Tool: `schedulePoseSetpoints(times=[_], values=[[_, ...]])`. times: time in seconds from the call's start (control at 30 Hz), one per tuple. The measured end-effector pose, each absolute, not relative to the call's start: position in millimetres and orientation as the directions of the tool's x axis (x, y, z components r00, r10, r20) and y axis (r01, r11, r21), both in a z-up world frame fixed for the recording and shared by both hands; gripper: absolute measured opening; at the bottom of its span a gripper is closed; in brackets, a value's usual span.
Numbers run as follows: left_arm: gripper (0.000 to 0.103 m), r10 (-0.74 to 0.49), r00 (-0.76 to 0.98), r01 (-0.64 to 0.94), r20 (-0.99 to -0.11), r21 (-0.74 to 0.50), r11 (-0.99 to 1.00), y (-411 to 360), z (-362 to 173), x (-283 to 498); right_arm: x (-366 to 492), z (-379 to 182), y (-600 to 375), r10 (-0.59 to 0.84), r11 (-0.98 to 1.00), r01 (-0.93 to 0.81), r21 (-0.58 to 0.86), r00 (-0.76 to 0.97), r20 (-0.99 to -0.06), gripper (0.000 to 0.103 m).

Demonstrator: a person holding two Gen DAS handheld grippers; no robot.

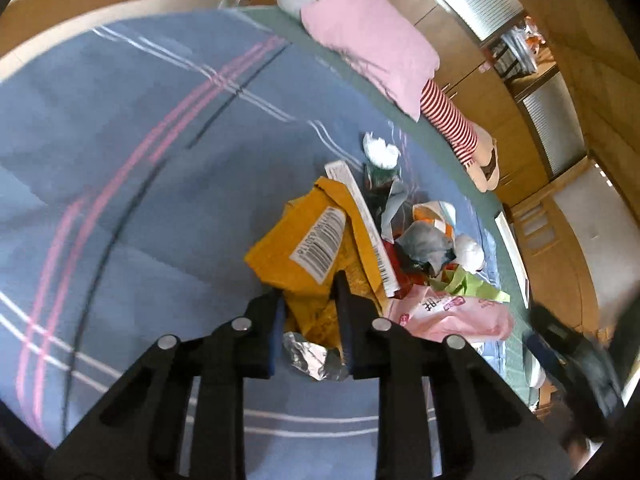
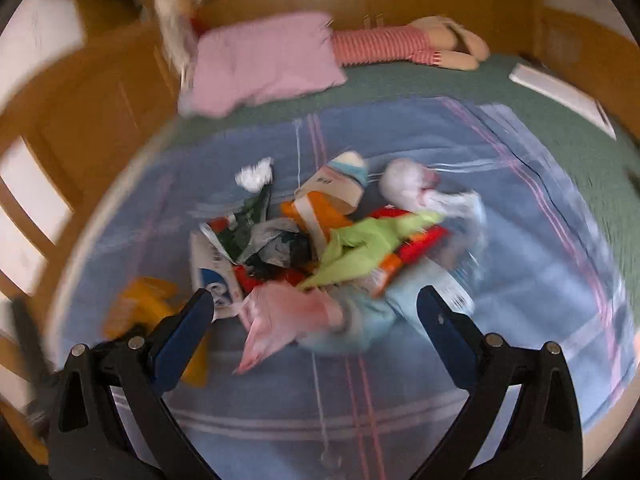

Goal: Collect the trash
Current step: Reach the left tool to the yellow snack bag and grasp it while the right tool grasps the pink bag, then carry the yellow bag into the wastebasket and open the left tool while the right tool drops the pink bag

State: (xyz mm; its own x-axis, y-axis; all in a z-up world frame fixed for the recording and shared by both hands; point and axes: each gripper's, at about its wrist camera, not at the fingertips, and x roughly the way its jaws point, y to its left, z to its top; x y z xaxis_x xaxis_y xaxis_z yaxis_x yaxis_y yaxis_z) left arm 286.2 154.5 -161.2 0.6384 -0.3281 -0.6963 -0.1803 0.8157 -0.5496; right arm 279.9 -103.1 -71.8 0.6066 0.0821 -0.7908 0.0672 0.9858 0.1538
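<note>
The left tool (image 1: pixel 310 292) pinched the yellow wrapper (image 1: pixel 304 248) at the trash pile's (image 2: pixel 320 248) near edge. The right tool (image 2: pixel 316 300) hung wide, empty, above the bed (image 2: pixel 520 280).

The right wrist view is smeared by motion: the trash pile (image 2: pixel 320 240) on the blanket (image 2: pixel 520 280) blurs together, its labels unreadable. Left of the pile, a yellow wrapper (image 2: pixel 144 300) sits partly hidden behind a black finger.

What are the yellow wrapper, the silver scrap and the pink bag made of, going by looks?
Yellow wrapper: likely thin plastic film or coated paper; creased, printed barcode label. Silver scrap: looks like foil; crumpled, mirror-like glints. Pink bag: probably soft plastic film; smooth sheen, printed text.
</note>
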Motion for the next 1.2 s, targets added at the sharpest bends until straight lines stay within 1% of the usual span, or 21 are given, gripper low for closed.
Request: schedulePoseSetpoints(times=[0.03, 0.07, 0.1, 0.13, 0.23, 0.33, 0.43, 0.5, 0.6, 0.67, 0.8, 0.87, 0.93, 1.0, 1.1, 1.2], values=[[0.022, -0.323, 0.651, -0.177, -0.687, -0.552, 0.815, 159, -158, 281, 291, -81, -95, 0.058, 0.992, 0.058, 0.111, 0.579, -0.814, 0.09], [0.022, -0.314, 0.664, -0.175, -0.679, -0.549, 0.818, 163, -154, 276, 295, -88, -92, 0.049, 0.995, 0.048, 0.092, 0.56, -0.827, 0.078], [0.022, -0.304, 0.671, -0.175, -0.676, -0.543, 0.821, 166, -152, 274, 297, -96, -87, 0.051, 0.997, 0.029, 0.078, 0.53, -0.847, 0.05], [0.021, -0.29, 0.68, -0.176, -0.673, -0.534, 0.827, 169, -149, 269, 296, -102, -83, 0.06, 0.997, 0.013, 0.077, 0.503, -0.862, 0.044], [0.02, -0.279, 0.69, -0.179, -0.668, -0.531, 0.828, 173, -145, 259, 281, -102, -81, 0.117, 0.992, -0.02, 0.124, 0.511, -0.852, 0.038], [0.018, -0.301, 0.701, -0.155, -0.647, -0.55, 0.82, 174, -141, 247, 263, -94, -81, 0.139, 0.99, -0.042, 0.138, 0.539, -0.831, 0.033], [0.018, -0.305, 0.718, -0.115, -0.625, -0.539, 0.834, 172, -133, 235, 243, -75, -86, 0.184, 0.981, -0.065, 0.182, 0.605, -0.775, 0.032], [0.018, -0.304, 0.722, -0.093, -0.621, -0.523, 0.847, 169, -130, 229, 231, -59, -91, 0.174, 0.983, -0.075, 0.166, 0.66, -0.731, 0.032], [0.018, -0.308, 0.722, -0.074, -0.62, -0.512, 0.856, 165, -130, 228, 221, -41, -97, 0.168, 0.983, -0.067, 0.17, 0.7, -0.694, 0.032], [0.018, -0.299, 0.736, -0.055, -0.607, -0.494, 0.868, 163, -126, 222, 208, -24, -106, 0.194, 0.976, -0.072, 0.207, 0.724, -0.662, 0.032], [0.018, -0.256, 0.761, -0.06, -0.596, -0.458, 0.887, 157, -117, 199, 170, 4, -119, 0.198, 0.977, -0.102, 0.188, 0.769, -0.608, 0.032], [0.018, -0.244, 0.781, -0.065, -0.576, -0.462, 0.884, 152, -110, 177, 135, 19, -131, 0.201, 0.977, -0.118, 0.18, 0.792, -0.576, 0.032], [0.018, -0.262, 0.79, -0.028, -0.555, -0.459, 0.888, 136, -99, 152, 108, 26, -145, 0.171, 0.982, -0.099, 0.159, 0.818, -0.549, 0.032], [0.018, -0.297, 0.791, 0.034, -0.534, -0.447, 0.894, 119, -87, 134, 81, 28, -159, 0.138, 0.987, -0.07, 0.144, 0.829, -0.542, 0.032], [0.018, -0.376, 0.788, 0.146, -0.488, -0.445, 0.884, 91, -66, 109, 41, 25, -185, 0.121, 0.987, -0.039, 0.155, 0.815, -0.566, 0.032], [0.018, -0.451, 0.768, 0.242, -0.456, -0.445, 0.862, 63, -48, 88, 2, 21, -208, 0.067, 0.991, 0.013, 0.133, 0.811, -0.58, 0.032]])
